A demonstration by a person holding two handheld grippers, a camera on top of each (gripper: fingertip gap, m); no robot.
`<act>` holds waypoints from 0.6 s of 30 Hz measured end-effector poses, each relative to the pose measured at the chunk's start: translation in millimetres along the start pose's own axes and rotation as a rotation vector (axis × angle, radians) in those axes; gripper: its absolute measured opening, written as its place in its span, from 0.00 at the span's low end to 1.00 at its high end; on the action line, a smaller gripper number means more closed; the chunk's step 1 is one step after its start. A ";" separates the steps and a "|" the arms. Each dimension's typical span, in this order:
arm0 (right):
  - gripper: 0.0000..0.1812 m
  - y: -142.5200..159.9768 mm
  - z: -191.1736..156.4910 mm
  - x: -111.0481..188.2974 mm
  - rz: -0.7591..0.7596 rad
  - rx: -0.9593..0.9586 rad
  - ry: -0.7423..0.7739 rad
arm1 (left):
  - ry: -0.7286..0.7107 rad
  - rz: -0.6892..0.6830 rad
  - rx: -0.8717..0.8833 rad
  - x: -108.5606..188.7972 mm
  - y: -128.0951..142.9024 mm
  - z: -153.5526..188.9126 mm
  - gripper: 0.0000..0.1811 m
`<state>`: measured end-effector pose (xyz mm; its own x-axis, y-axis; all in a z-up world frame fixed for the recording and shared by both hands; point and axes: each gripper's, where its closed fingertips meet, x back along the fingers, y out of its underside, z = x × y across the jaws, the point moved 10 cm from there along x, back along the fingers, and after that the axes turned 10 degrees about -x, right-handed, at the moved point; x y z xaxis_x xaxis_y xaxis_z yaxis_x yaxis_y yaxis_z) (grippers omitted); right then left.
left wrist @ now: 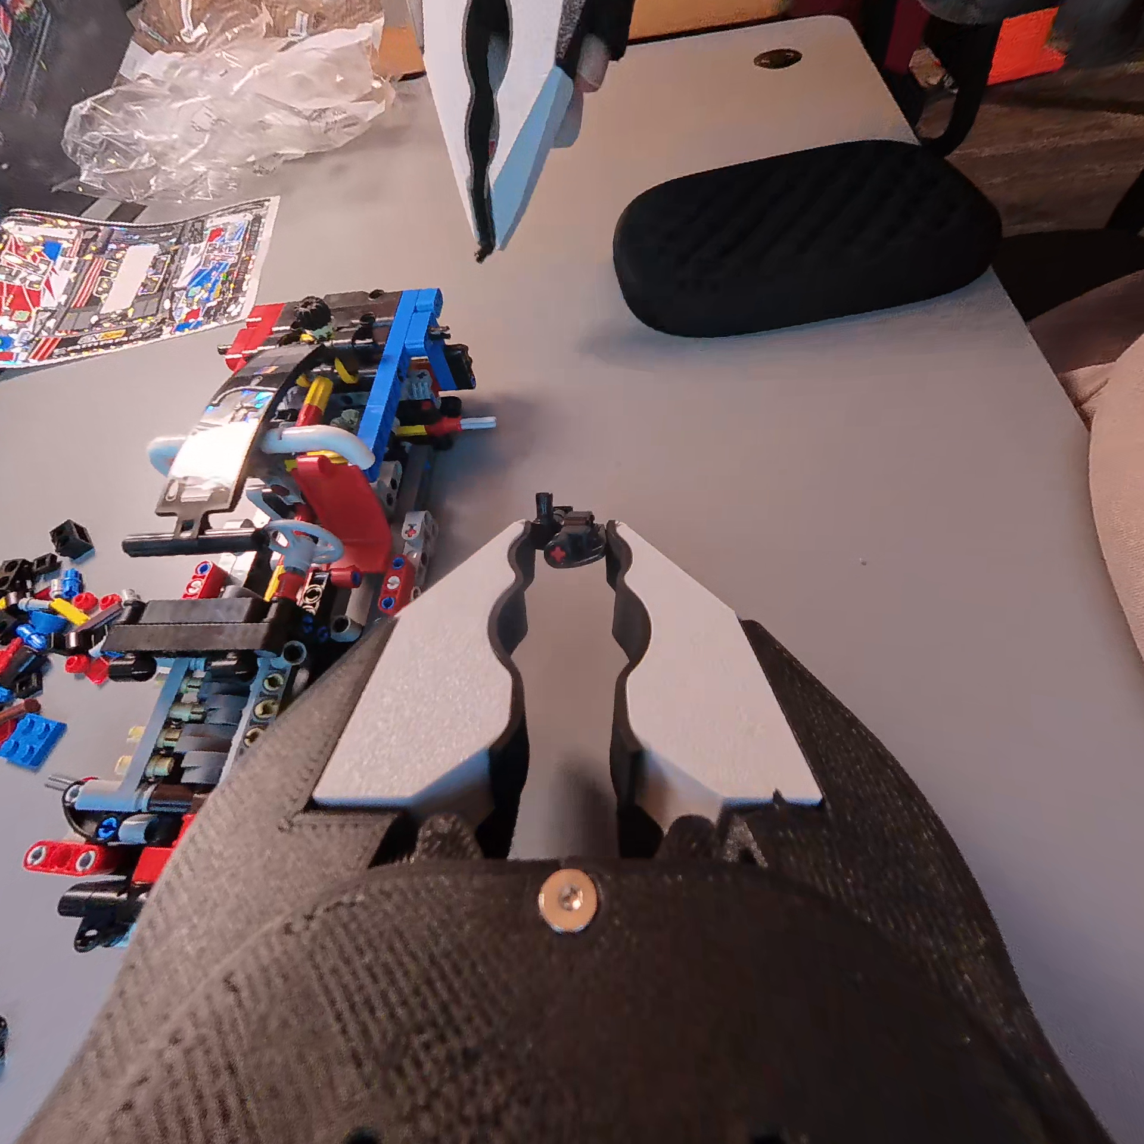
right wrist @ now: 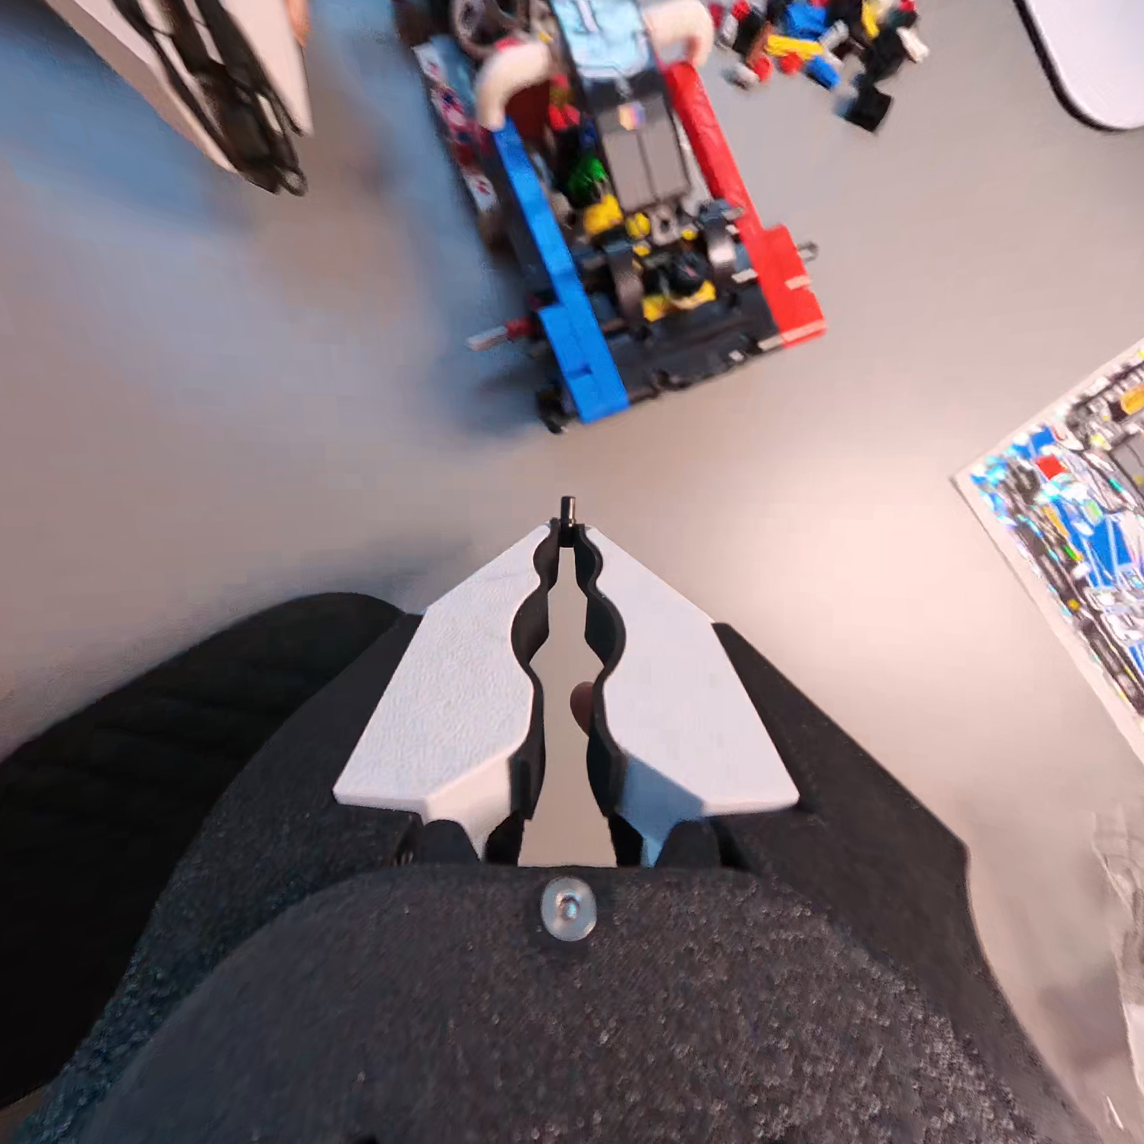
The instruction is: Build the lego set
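My left gripper [left wrist: 568, 533] is shut on a small black Lego sub-assembly [left wrist: 572, 537] with a red cross axle end and a black pin sticking up at its left. It holds it above the grey table [left wrist: 774, 495], right of the partly built Lego car [left wrist: 322, 495]. My right gripper [right wrist: 567, 531] is shut on a small black pin [right wrist: 568, 519] that sticks out past the fingertips. In the left wrist view the right gripper [left wrist: 486, 244] hangs above the table behind the car, with a small dark piece at its tip. The car also shows in the right wrist view [right wrist: 619, 216].
Loose Lego pieces [left wrist: 43, 619] lie left of the car. A sticker sheet [left wrist: 124, 278] and clear plastic bags [left wrist: 216, 105] lie at the far left. A black padded rest [left wrist: 805, 241] lies at the table's right, near the edge. The grippers' ends are close to 15 centimetres from one another.
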<state>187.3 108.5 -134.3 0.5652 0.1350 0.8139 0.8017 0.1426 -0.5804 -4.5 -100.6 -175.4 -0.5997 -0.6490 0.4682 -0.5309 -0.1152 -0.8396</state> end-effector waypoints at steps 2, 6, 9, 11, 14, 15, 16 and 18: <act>0.01 -10.8 -19.6 -7.6 0.001 0.024 -0.036 | -0.003 0.009 -0.026 0.5 -1.3 1.4 0.11; 0.01 -29.0 -50.9 -32.3 0.008 0.061 -0.087 | -0.035 -0.027 -0.114 -0.2 -1.4 5.4 0.11; 0.01 -40.6 -69.1 -50.1 -0.008 0.061 -0.118 | -0.084 -0.087 -0.162 -1.7 -0.6 6.4 0.11; 0.01 -46.9 -79.1 -59.6 -0.019 0.064 -0.130 | -0.109 -0.113 -0.191 -2.3 -0.5 7.2 0.11; 0.01 -55.6 -87.7 -69.6 -0.012 0.027 -0.158 | -0.117 -0.126 -0.225 -3.7 -1.4 10.0 0.11; 0.01 -58.2 -89.4 -72.0 -0.007 0.016 -0.174 | -0.119 -0.131 -0.238 -4.2 -1.7 11.0 0.11; 0.01 -60.3 -90.6 -74.2 -0.007 0.004 -0.189 | -0.121 -0.138 -0.253 -4.9 -1.7 12.1 0.11; 0.01 -64.3 -91.7 -77.6 -0.004 -0.008 -0.200 | -0.121 -0.156 -0.285 -6.6 -1.2 14.5 0.11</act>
<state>109.8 -1.0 -157.6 0.5130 0.3268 0.7938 0.8057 0.1356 -0.5765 8.8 -107.0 -181.5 -0.4316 -0.7267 0.5344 -0.7669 -0.0163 -0.6415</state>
